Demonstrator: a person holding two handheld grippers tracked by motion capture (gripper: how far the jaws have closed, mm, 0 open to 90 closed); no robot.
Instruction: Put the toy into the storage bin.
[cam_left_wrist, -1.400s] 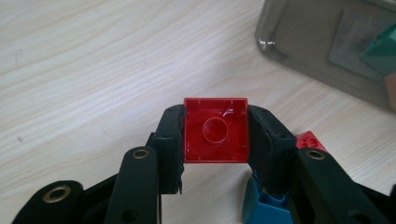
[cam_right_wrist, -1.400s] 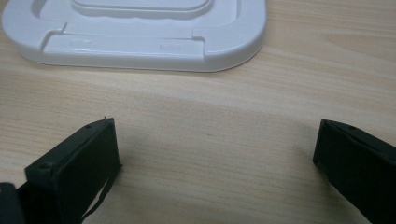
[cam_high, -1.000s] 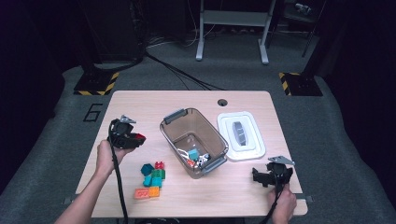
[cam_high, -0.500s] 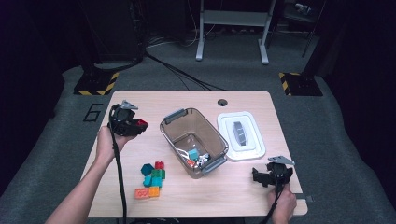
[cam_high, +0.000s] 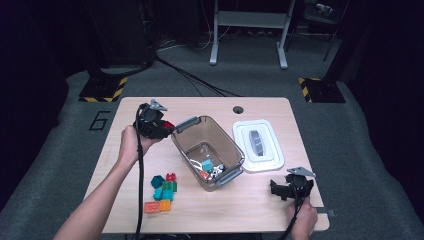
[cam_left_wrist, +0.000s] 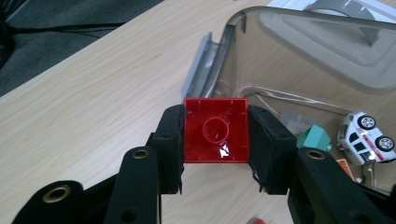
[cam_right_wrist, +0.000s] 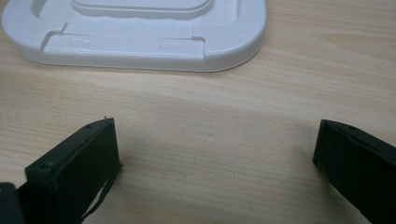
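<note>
- Red building brick (cam_left_wrist: 215, 130): square and hollow, its open underside with one round tube in the middle faces the left gripper view's camera. It is pinched by two opposite side walls between black pads, off the table, just beside the near left corner of the bin.
- Clear plastic bin (cam_high: 186, 143): smoky, rectangular, with grey latch handles at both ends, upright and open on the table, holding a teal brick (cam_left_wrist: 314, 138), a white toy car (cam_left_wrist: 367, 136) and other small pieces.

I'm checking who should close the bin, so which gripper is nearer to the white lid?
Right. The right gripper sits just below the white lid; the left gripper, holding a red brick, is beyond the clear bin.
</note>
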